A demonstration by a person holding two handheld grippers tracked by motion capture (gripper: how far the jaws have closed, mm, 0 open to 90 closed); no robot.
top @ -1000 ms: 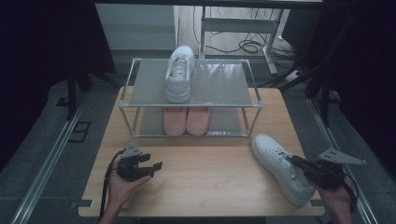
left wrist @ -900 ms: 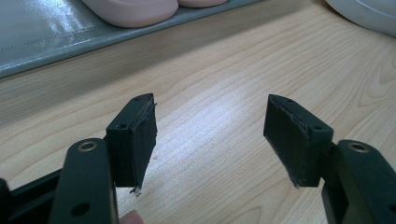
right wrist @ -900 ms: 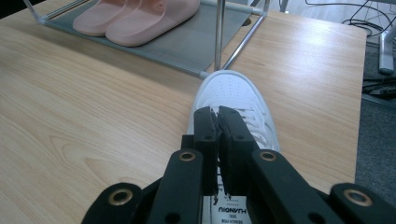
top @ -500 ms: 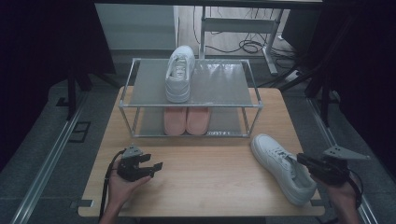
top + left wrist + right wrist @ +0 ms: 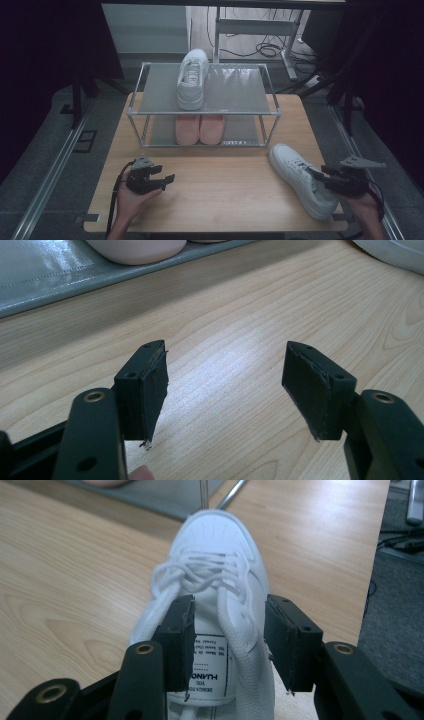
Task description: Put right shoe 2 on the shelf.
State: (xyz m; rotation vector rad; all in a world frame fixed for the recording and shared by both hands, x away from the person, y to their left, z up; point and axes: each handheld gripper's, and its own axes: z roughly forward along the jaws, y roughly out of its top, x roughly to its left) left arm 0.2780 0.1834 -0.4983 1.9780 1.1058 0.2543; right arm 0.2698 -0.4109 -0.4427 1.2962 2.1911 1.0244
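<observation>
A white sneaker [image 5: 298, 175] lies on the wooden table [image 5: 220, 200] at the right, toe toward the rack. My right gripper [image 5: 324, 176] hovers over its heel end. In the right gripper view the jaws of the right gripper [image 5: 229, 630] have just been opening and now straddle the white sneaker's [image 5: 215, 565] tongue and laces, pads apart from it. My left gripper [image 5: 165, 178] rests in a hand at the front left. Seen in its own view, the left gripper [image 5: 225, 385] is open over bare wood. A second white sneaker [image 5: 192, 77] stands on the rack's top shelf.
The metal shoe rack [image 5: 240, 92] stands at the table's back middle, with a pink pair [image 5: 200, 129] on its lower shelf. In the left gripper view a pink shoe [image 5: 135, 247] and the grey lower shelf [image 5: 40, 275] show ahead. Cables lie on the floor behind.
My right gripper has slid a little toward the sneaker's heel end and its jaws have spread. The sneaker lies where it was. The left gripper has stayed still.
</observation>
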